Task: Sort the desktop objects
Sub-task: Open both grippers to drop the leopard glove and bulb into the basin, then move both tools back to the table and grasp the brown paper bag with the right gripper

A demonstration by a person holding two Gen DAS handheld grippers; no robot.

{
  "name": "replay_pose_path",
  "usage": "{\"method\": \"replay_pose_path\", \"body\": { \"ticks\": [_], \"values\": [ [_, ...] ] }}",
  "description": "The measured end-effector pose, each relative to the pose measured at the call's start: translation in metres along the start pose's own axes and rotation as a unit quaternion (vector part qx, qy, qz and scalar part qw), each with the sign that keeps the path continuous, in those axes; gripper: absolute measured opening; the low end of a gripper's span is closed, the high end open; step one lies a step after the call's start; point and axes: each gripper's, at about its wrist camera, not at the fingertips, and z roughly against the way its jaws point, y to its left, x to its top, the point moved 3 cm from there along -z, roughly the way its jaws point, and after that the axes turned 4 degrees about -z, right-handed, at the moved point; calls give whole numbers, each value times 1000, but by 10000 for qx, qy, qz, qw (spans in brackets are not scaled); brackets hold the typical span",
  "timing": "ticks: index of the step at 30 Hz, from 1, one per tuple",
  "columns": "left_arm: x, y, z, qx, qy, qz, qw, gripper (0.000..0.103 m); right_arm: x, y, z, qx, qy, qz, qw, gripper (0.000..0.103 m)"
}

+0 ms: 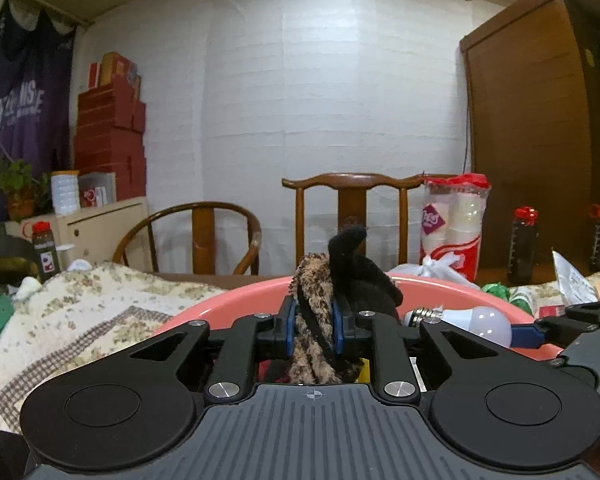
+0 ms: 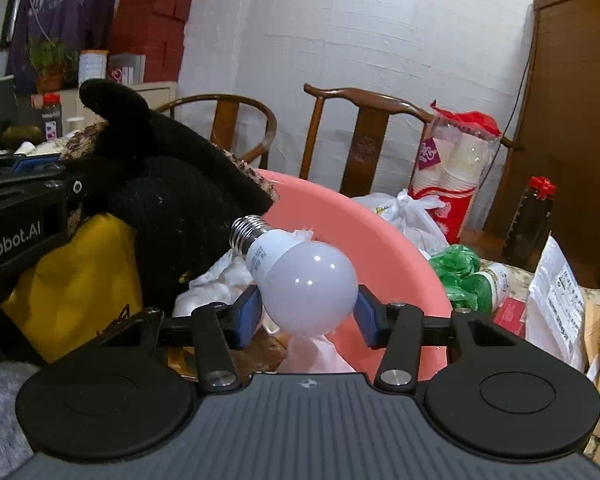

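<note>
- Gripping a black glove w/ leopard-print fuzzy cuff (image 1: 320, 320), left gripper (image 1: 314, 326) has its blue pads pinched tight on the cuff; glove's black fingers stick up past the tips, over the near rim of the pink basin (image 1: 228, 312).
- Right gripper (image 2: 309, 312) has jaws about half apart, clamped on the white dome of an LED light bulb (image 2: 300, 280); the bulb's screw base tilts up-left, above the basin's inside.
- In the right wrist view the glove hangs at left, just beside the bulb, w/ a yellow bag (image 2: 76, 280) below it.
- White crumpled plastic (image 2: 216, 284) lies inside the basin.
- Basin sits on a floral quilted cloth (image 1: 80, 320); green bag (image 2: 460, 276) & paper-cup sleeve (image 2: 448, 184) stand beyond its right rim.
</note>
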Motion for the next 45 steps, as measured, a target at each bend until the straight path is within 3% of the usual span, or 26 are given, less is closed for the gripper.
{"method": "replay_pose_path", "body": {
  "ticks": [2, 3, 4, 5, 6, 7, 17, 31, 37, 45],
  "values": [
    [0, 1, -1, 79, 59, 42, 9999, 39, 1, 1, -5, -81, 111, 48, 9999, 56],
    [1, 1, -1, 120, 58, 45, 9999, 55, 1, 1, -5, -119, 108, 48, 9999, 58],
    [2, 2, 0, 184, 41, 46, 9998, 65, 1, 0, -3, -159, 59, 15, 9999, 70],
    [2, 2, 3, 283, 10, 43, 9996, 84, 2, 0, 0, -197, -10, -23, 9998, 83],
    [2, 2, 6, 378, -29, 31, 9993, 100, 2, -1, 2, -245, -79, -30, 9997, 88],
    [3, 2, 10, 437, -84, 13, 9990, 103, 2, 0, 5, -322, -135, 17, 9994, 95],
    [17, 5, 49, 266, -80, -77, 9996, 103, -6, 1, 30, -347, -155, 161, 9991, 100],
    [43, -11, 117, 125, -623, -3, 9980, 103, -19, -37, 102, -409, -626, -378, 9965, 100],
    [50, -56, 119, -278, -710, -128, 9970, 103, -39, -77, 112, -878, -624, -464, 9931, 100],
    [40, -173, 81, -1214, -530, -436, 9902, 103, -84, -167, 113, -1907, -262, -681, 9789, 100]
  ]
}}
